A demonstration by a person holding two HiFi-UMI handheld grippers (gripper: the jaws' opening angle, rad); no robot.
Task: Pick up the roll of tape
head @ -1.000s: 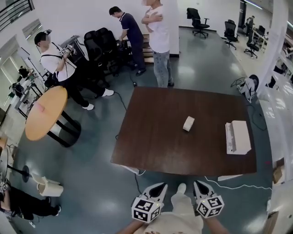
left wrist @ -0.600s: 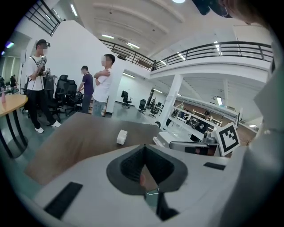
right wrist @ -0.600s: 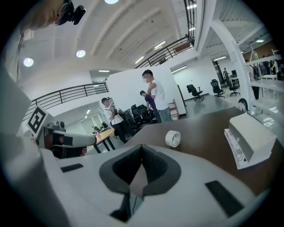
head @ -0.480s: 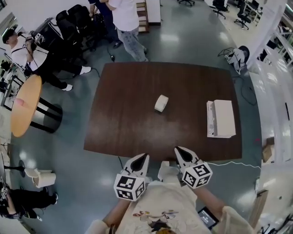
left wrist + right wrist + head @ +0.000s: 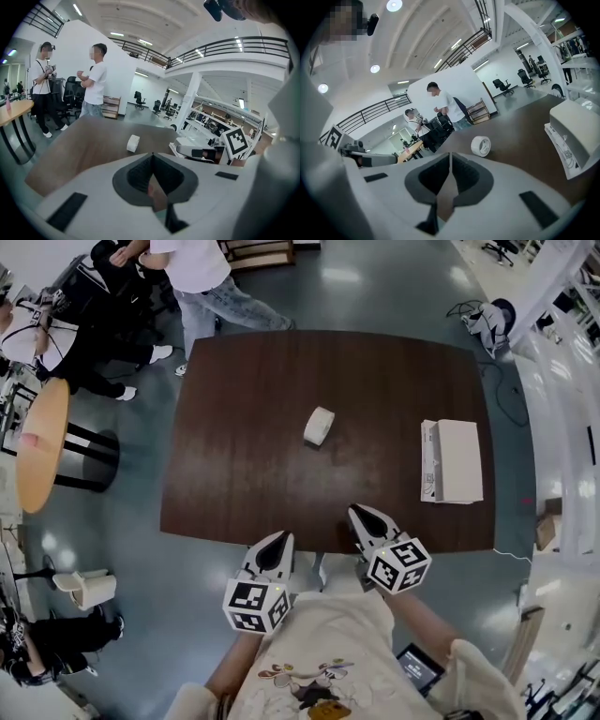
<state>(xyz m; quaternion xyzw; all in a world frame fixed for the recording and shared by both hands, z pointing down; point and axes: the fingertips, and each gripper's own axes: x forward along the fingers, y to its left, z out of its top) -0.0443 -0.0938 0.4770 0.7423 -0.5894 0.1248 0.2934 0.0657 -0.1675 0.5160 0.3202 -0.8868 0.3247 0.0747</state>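
A white roll of tape (image 5: 319,426) stands on edge near the middle of the dark brown table (image 5: 244,474); it also shows as the roll of tape (image 5: 133,143) in the left gripper view and the roll of tape (image 5: 481,146) in the right gripper view. My left gripper (image 5: 283,538) hovers at the table's near edge, jaws shut and empty. My right gripper (image 5: 356,514) reaches just over that edge, also shut with nothing in it. Both are well short of the roll. In their own views the left gripper (image 5: 151,154) and the right gripper (image 5: 450,153) show their jaws pressed together.
A white flat box (image 5: 453,461) lies on the table's right side. Two people (image 5: 202,273) stand beyond the far left corner beside black chairs. A round wooden table (image 5: 36,457) stands to the left, and cables (image 5: 487,315) lie on the floor at the far right.
Both grippers have moved forward to the table's near edge, and the table with the roll has drawn closer. The jaws stay shut.
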